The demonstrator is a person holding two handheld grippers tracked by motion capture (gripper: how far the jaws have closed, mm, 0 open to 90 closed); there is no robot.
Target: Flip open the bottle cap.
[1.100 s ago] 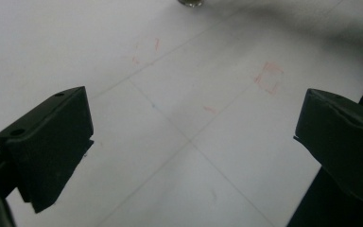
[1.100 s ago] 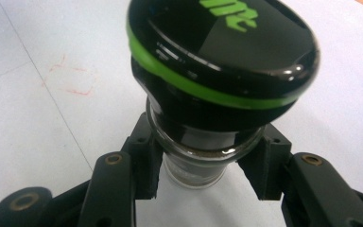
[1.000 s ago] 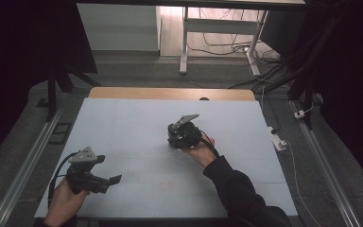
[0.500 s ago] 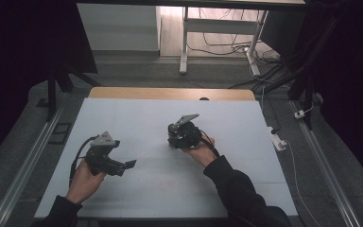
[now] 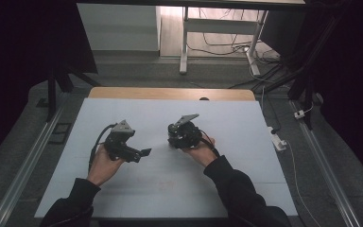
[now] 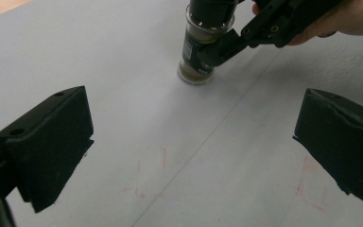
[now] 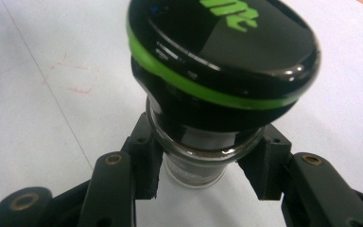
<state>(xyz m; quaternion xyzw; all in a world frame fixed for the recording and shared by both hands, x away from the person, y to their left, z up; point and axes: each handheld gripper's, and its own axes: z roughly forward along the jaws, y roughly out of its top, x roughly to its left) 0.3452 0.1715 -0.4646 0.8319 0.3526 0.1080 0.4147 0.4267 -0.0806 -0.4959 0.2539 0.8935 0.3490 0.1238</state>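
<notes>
A small clear glass spice jar with a black cap ringed in bright green (image 7: 217, 61) stands upright on the pale grey worktop (image 5: 246, 127), a little right of its middle. The right tongs (image 5: 183, 135) are closed around the jar's glass body just under the cap, one black pad pressing each side, as the right gripper view shows close up. The right hand (image 5: 199, 150) holds them from behind, its dark sleeve coming in from the bottom of the high view. In the left gripper view the jar (image 6: 198, 59) sits ahead with its base on the worktop, brownish contents visible through the glass.

The left tongs (image 5: 143, 152) are spread wide with nothing between the jaws, pointing toward the jar but apart from it, held by the left hand (image 5: 103, 163) just left of centre. Faint red pen marks (image 6: 149, 177) lie on the worktop between the open jaws.
</notes>
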